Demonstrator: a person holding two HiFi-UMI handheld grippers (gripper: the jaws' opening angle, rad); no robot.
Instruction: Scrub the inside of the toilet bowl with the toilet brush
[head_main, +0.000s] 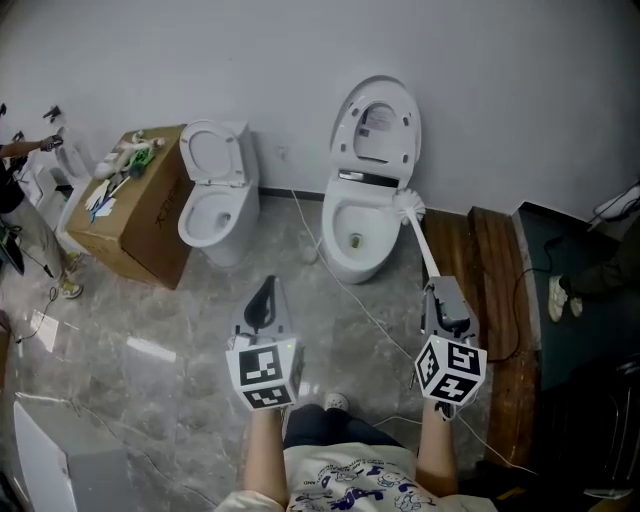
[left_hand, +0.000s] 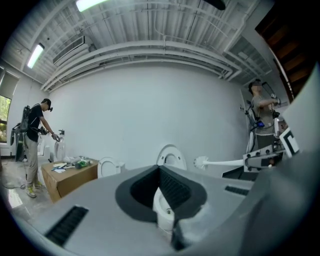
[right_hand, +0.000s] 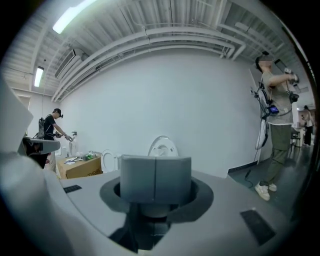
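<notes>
The white toilet (head_main: 358, 232) stands against the wall, its lid (head_main: 377, 120) up and its bowl uncovered. A white toilet brush (head_main: 409, 207) has its bristle head above the bowl's right rear rim. Its thin handle slants down to my right gripper (head_main: 437, 288), which is shut on it. In the left gripper view the brush (left_hand: 201, 162) reaches left from that gripper toward the raised lid (left_hand: 170, 156). My left gripper (head_main: 264, 292) hovers over the floor in front of the toilet, jaws together and holding nothing. The right gripper view shows the closed jaws (right_hand: 156, 176) below the lid (right_hand: 162, 147); the handle is hidden there.
A second white toilet (head_main: 213, 205) stands to the left, next to a cardboard box (head_main: 140, 225) with small items on top. Cables trail across the marble floor (head_main: 340, 290). Dark wooden boards (head_main: 492, 290) lie to the right. Another person's shoe (head_main: 557, 298) shows far right.
</notes>
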